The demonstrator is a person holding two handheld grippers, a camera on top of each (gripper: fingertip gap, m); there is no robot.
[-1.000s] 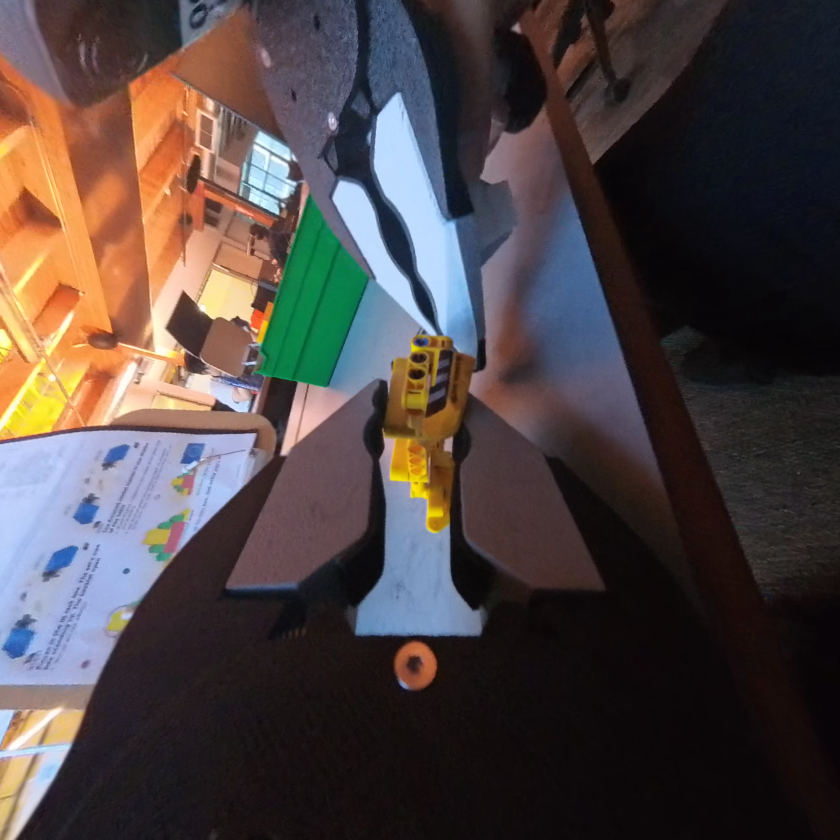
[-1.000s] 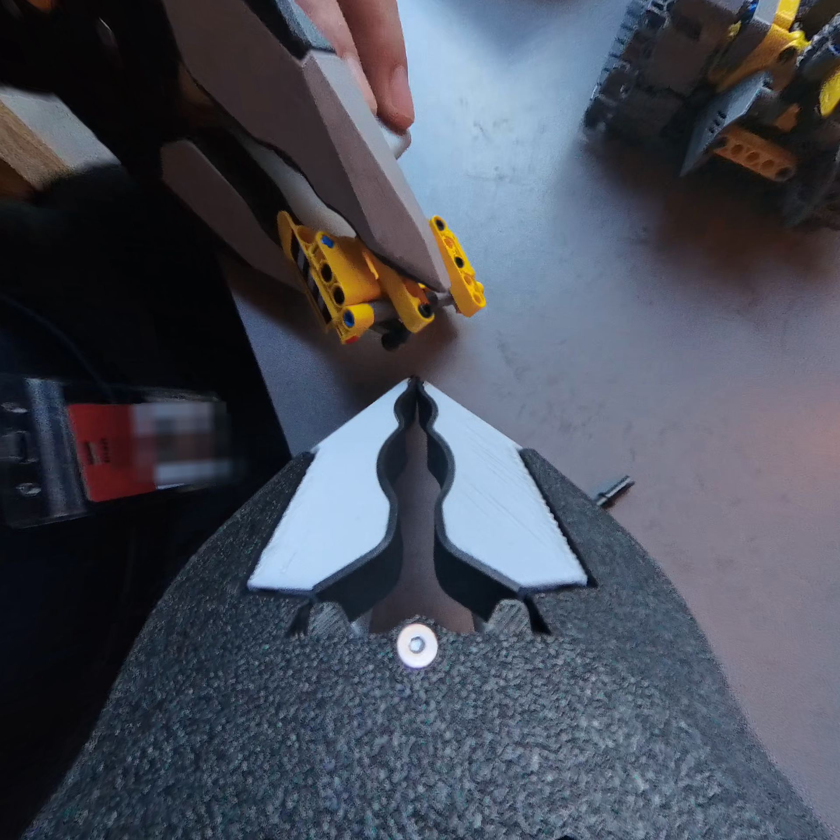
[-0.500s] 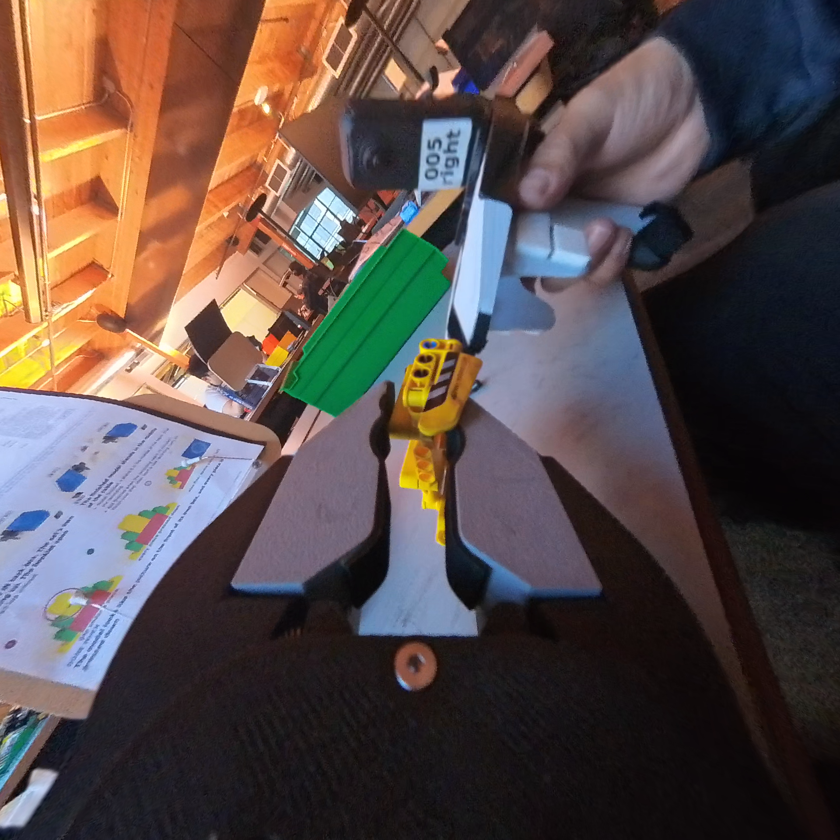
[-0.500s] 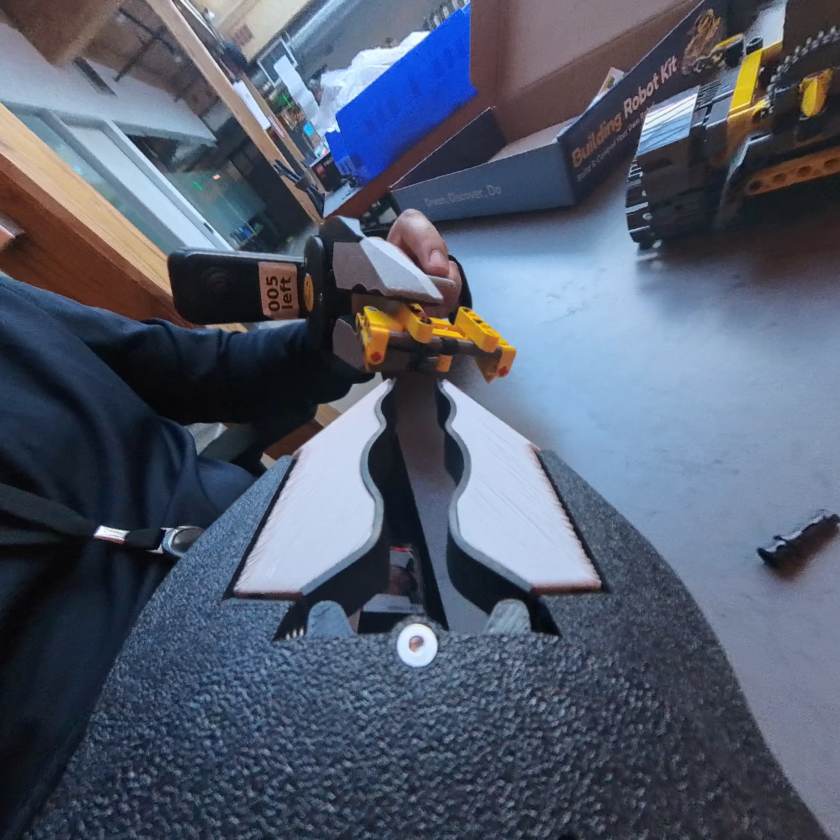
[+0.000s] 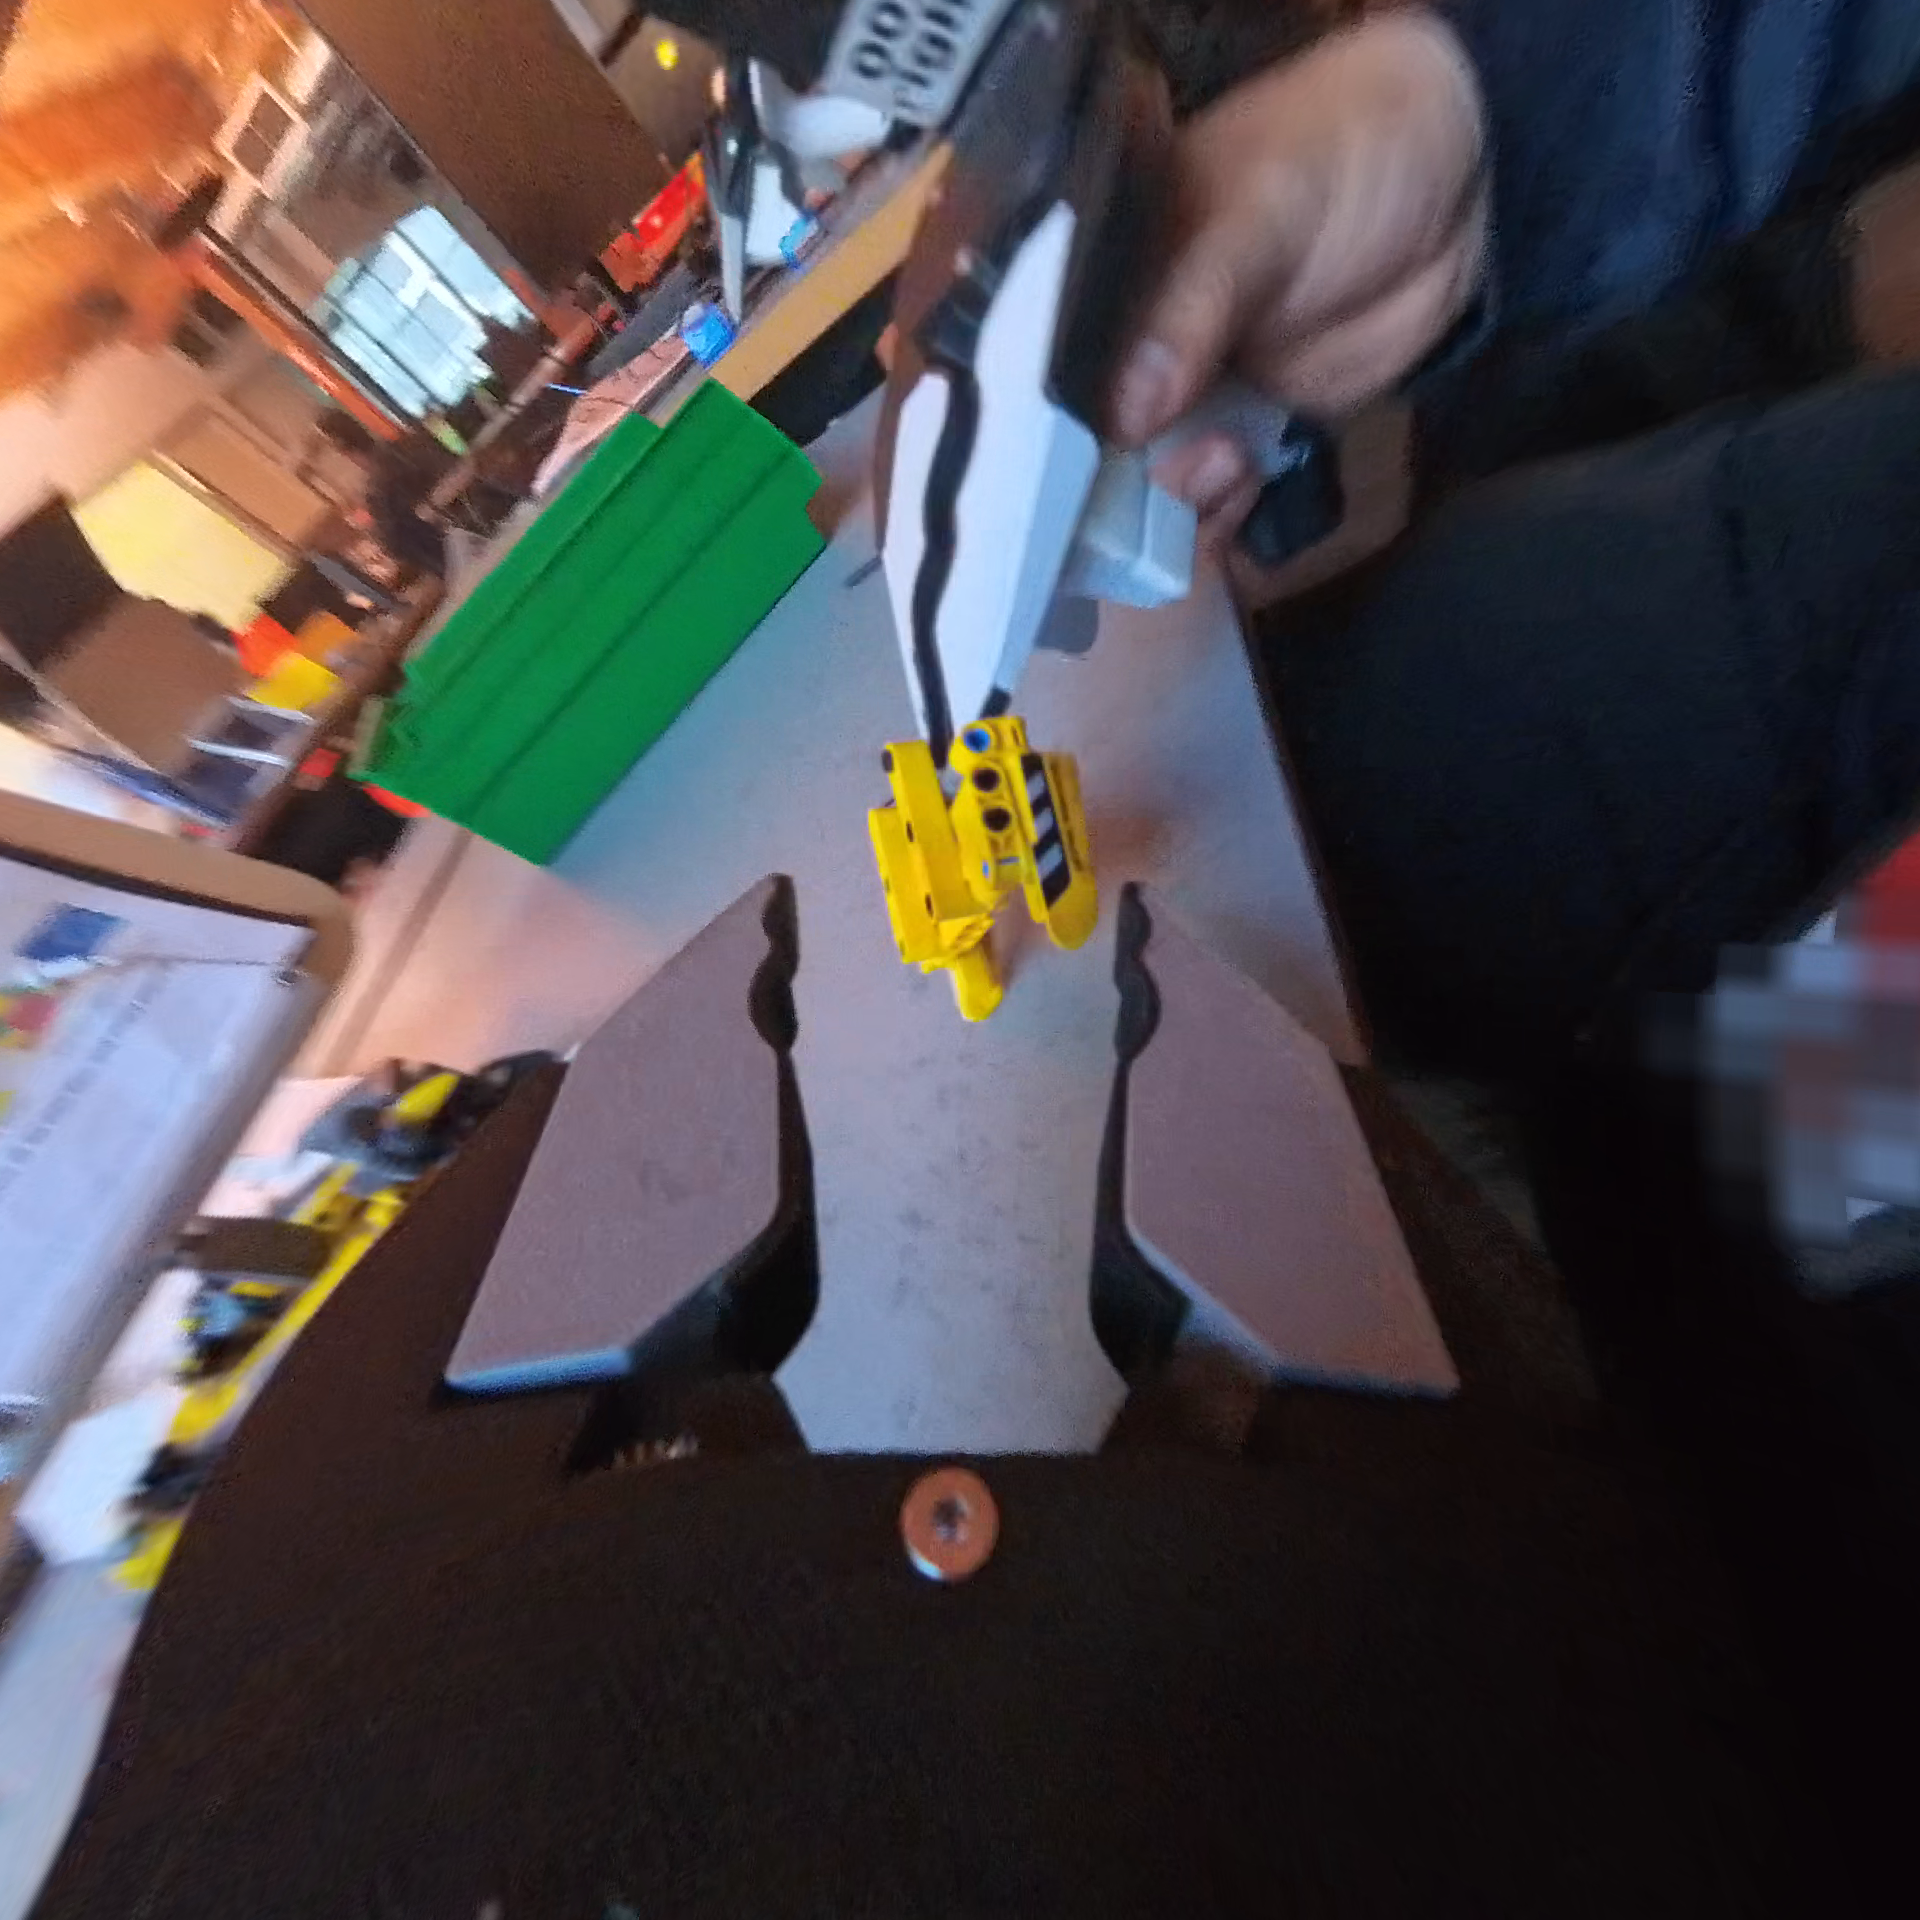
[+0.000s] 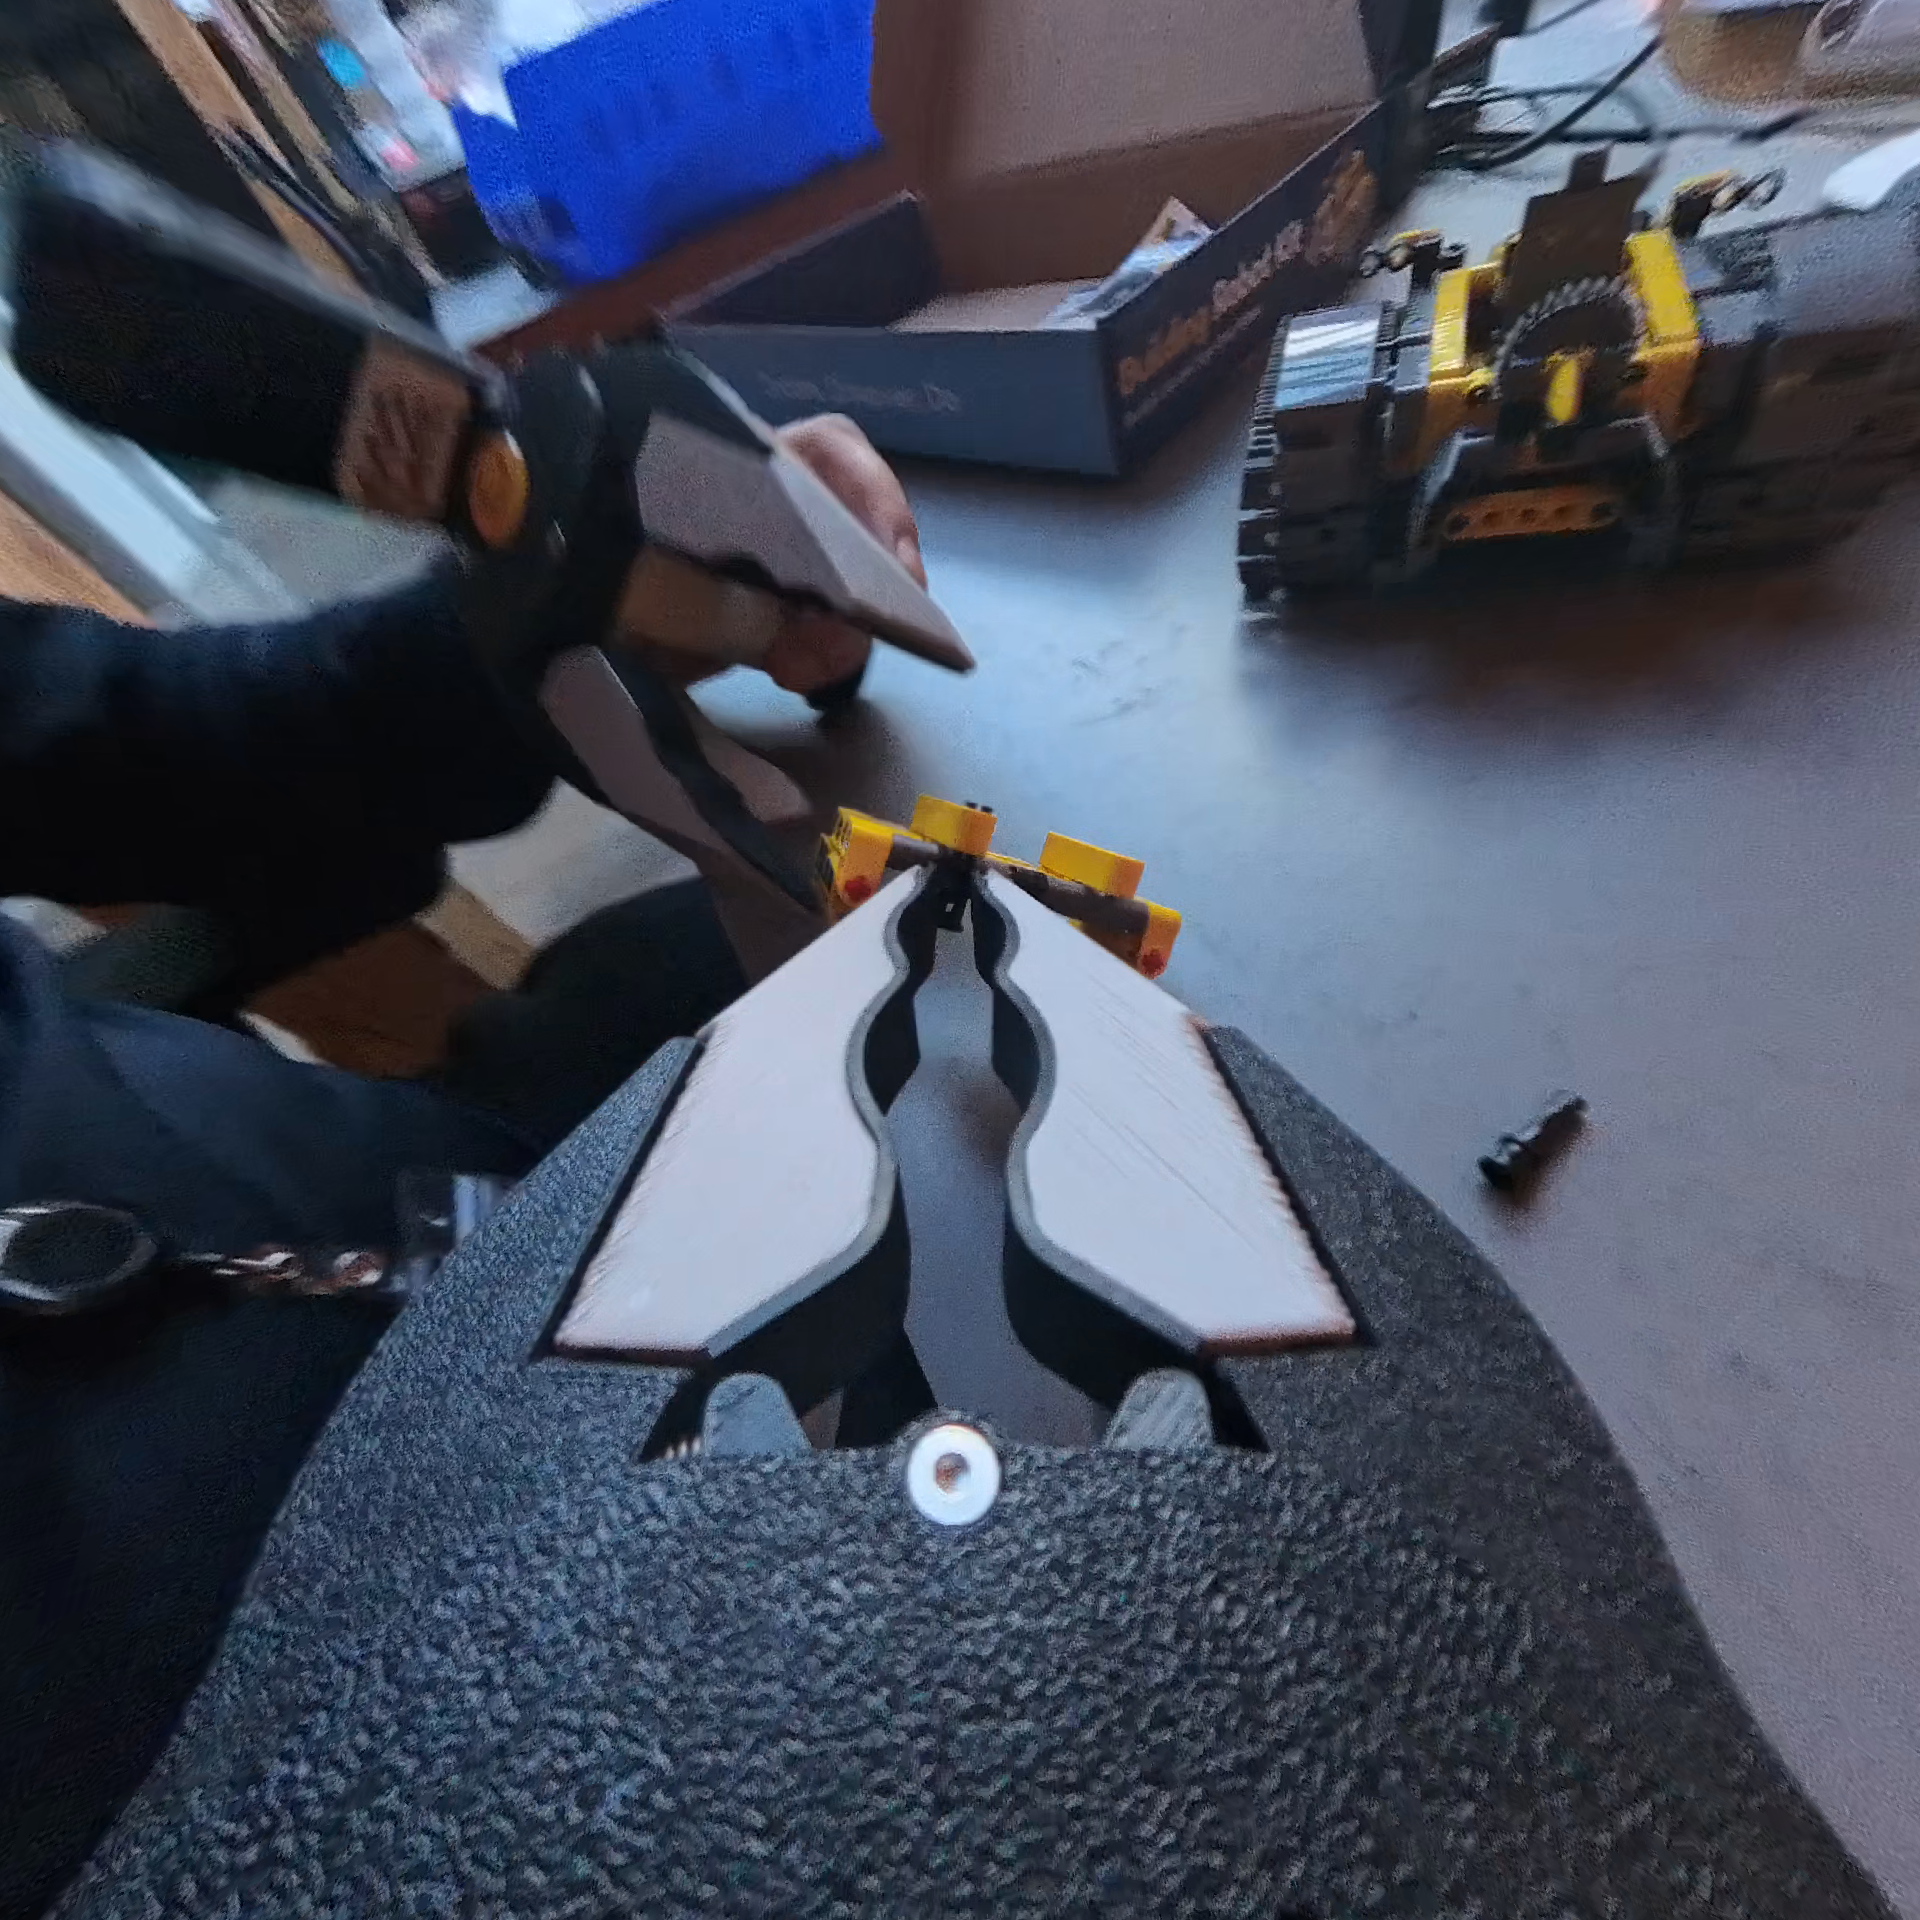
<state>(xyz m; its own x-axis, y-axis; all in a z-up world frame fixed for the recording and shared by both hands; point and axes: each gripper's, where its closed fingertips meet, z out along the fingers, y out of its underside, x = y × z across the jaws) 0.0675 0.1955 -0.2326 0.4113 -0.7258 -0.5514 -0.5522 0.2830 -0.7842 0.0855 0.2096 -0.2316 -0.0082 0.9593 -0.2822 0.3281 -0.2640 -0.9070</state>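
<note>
I find my right gripper (image 6: 951,894) clamped on the yellow brick assembly (image 5: 977,852), held above the grey table (image 6: 1455,831). My left gripper (image 5: 951,914) stands released just beside it.

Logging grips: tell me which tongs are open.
The left tongs: fingers spread wide, gripping nothing. The right tongs are shut on the yellow brick assembly.
</note>
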